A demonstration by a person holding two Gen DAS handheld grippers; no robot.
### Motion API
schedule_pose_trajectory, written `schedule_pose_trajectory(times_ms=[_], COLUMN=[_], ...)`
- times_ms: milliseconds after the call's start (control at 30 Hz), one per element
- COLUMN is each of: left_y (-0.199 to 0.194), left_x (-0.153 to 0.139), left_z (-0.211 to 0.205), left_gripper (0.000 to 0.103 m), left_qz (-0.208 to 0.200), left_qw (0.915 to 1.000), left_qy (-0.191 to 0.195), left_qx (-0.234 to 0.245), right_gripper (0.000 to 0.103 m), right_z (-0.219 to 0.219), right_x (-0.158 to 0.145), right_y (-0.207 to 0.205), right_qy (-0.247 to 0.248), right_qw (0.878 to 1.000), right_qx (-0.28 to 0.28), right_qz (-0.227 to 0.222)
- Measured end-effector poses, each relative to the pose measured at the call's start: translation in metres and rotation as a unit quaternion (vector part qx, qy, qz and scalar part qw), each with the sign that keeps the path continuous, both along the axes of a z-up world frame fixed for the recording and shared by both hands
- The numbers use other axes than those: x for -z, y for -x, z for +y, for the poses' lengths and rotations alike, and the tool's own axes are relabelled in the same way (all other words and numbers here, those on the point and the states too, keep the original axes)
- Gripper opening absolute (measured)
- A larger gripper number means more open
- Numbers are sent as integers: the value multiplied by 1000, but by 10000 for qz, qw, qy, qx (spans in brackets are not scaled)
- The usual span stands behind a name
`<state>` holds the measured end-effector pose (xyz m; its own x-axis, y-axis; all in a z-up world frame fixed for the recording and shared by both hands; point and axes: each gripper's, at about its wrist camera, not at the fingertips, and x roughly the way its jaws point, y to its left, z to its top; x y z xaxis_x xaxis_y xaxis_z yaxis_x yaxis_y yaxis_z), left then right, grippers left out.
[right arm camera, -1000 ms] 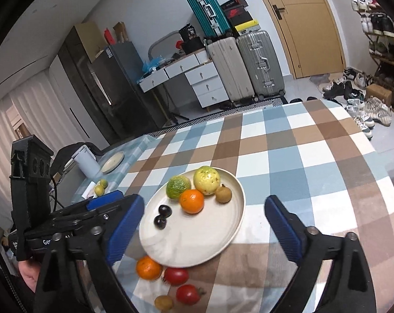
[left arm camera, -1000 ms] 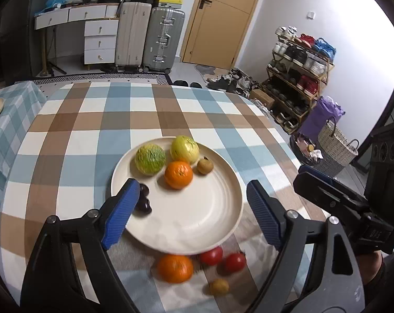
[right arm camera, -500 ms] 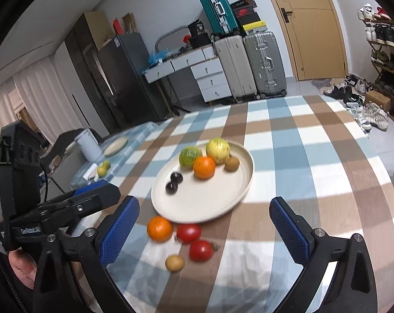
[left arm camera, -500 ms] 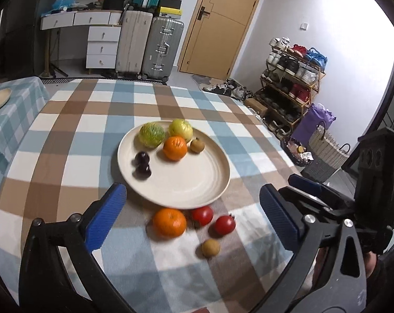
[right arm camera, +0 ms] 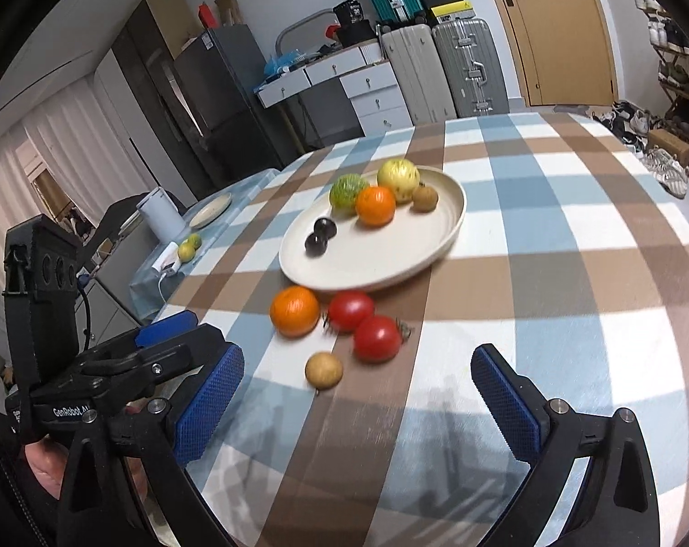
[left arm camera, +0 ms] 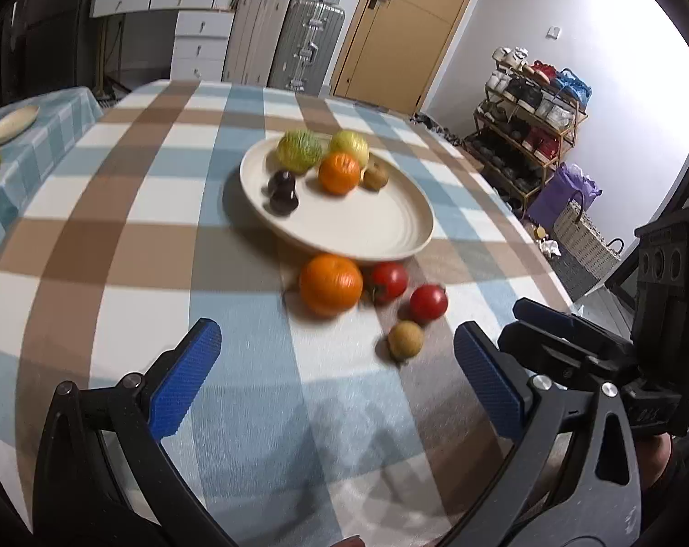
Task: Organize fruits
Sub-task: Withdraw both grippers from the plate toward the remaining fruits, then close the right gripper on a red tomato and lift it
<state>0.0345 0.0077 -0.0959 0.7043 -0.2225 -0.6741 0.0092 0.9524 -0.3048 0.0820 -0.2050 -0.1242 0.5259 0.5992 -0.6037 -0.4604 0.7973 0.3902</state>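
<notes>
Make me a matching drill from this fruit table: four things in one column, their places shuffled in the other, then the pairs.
Things
1. two dark plums
2. small tan fruit
3. green striped fruit
4. two red tomatoes

Places
A. on the cloth, nearest the open right claw
B. on the cloth between the plate and the tan fruit
C. on the plate, far side, beside the yellow fruit
D. on the plate, left part, apart from the other fruit

Pairs: 1-D, 2-A, 3-C, 4-B
</notes>
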Motion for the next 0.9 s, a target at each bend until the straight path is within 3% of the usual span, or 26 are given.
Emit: schedule_pose_trajectory(times_ms=[333, 533, 900], left_y=[-6, -18, -33], left_x=[15, 16, 22], left_z=[0, -5, -11], left_gripper=[102, 102, 102], left_qz=[204, 237, 395], left_qw=[9998, 9996, 9989], left_qy=[13, 4, -3], left_qx=[31, 134, 263], right_gripper=[100, 80, 59], right_z=[2, 6, 10], right_x=[18, 25, 33], right_y=[-13, -28, -52], right_qy=[-278, -301, -219], right_qw=[9990, 9978, 9965], right_qx=[-11, -58, -46], right_qz=[358, 596, 805])
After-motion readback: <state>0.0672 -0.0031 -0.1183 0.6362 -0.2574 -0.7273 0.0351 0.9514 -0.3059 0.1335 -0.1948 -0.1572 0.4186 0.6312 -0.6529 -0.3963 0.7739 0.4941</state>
